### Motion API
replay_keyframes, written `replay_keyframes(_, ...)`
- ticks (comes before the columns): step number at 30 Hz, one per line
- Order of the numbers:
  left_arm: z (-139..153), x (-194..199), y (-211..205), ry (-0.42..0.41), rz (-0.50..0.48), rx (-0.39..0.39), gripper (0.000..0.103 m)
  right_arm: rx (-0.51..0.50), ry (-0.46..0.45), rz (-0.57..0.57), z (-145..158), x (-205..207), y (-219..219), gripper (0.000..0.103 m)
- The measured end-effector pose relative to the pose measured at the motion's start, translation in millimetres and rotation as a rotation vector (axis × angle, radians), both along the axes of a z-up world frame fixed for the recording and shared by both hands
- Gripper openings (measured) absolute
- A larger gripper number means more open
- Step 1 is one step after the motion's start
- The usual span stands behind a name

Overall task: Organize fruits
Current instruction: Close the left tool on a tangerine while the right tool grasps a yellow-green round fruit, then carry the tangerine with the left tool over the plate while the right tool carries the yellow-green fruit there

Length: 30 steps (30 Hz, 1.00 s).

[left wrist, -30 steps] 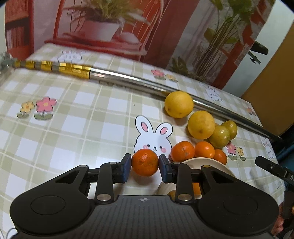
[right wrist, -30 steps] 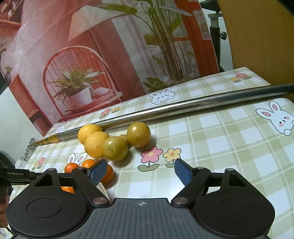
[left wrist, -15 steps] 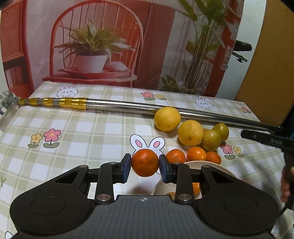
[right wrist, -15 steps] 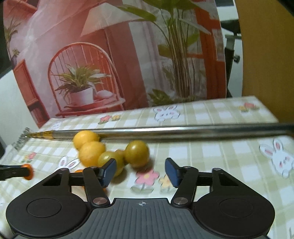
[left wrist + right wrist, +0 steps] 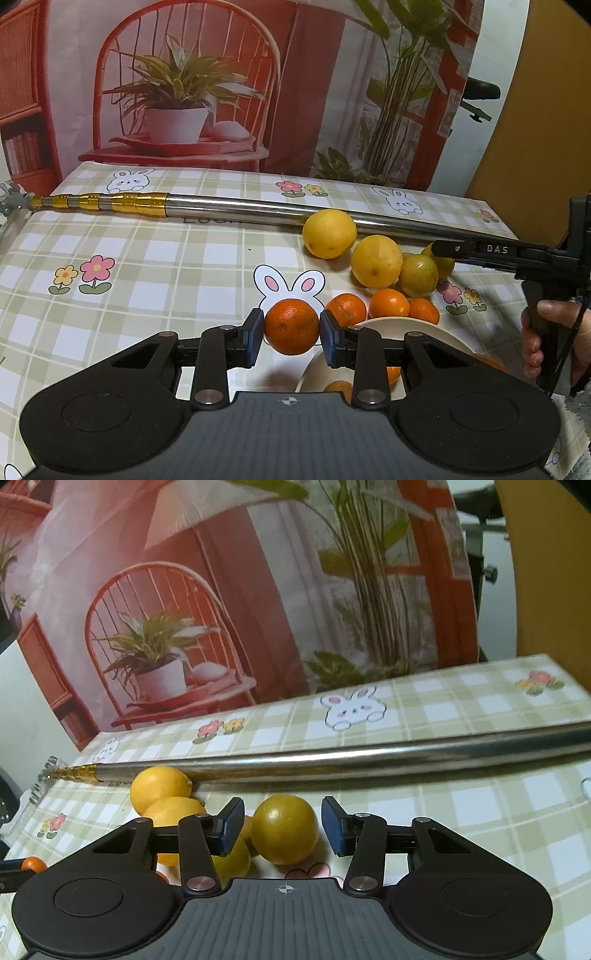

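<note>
Between the fingers of my left gripper (image 5: 291, 326) I hold a small round orange mandarin (image 5: 291, 326), both blue pads pressed to its sides at the widest part, clear of the checked green tablecloth (image 5: 155, 266). It reads to me as light, with a soft pebbled skin that gives a little, so I judge a gentle squeeze across the middle is enough; harder pressure could bruise it. Just below and to the right of those fingers sits a cream round plate (image 5: 436, 332) with some orange fruit on it, largely hidden by the gripper body. Just beyond the right fingertip lie three more small mandarins (image 5: 388, 302) touching the plate's far rim. My right gripper (image 5: 282, 829) stands wide, its pads on either side of a greenish-yellow round citrus (image 5: 285, 829) but touching neither flank. That fruit looks firmer, heavier and smooth-skinned, apt to roll, so I would close on it at its widest part. Beyond the left fingertip are two yellow lemons (image 5: 160, 784), and past everything lies a long steel pole (image 5: 369, 762).
</note>
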<state>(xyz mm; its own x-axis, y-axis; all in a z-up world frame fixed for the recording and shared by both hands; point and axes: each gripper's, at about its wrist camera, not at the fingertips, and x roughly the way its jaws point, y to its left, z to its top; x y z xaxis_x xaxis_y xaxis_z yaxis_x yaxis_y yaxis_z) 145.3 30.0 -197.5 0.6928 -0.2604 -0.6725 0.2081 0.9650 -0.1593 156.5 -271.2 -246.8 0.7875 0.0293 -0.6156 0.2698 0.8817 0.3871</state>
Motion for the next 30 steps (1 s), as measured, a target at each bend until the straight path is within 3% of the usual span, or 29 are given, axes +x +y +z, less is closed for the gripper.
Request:
replay_keyframes(11,-1,-1,-1,0.001,-0.008,0.002,0.035,0.134,0.022,-0.032,-22,5,-7,0.042)
replay_keyframes(22,0,-6,-6,-0.007,-0.050,0.015,0.035,0.132,-0.011,-0.085,-5,-22,-3,0.042)
replay_keyframes(30,-3,-10,-16,-0.013,-0.113,0.038,0.035,0.085,-0.050,-0.063,18,-51,9,0.042)
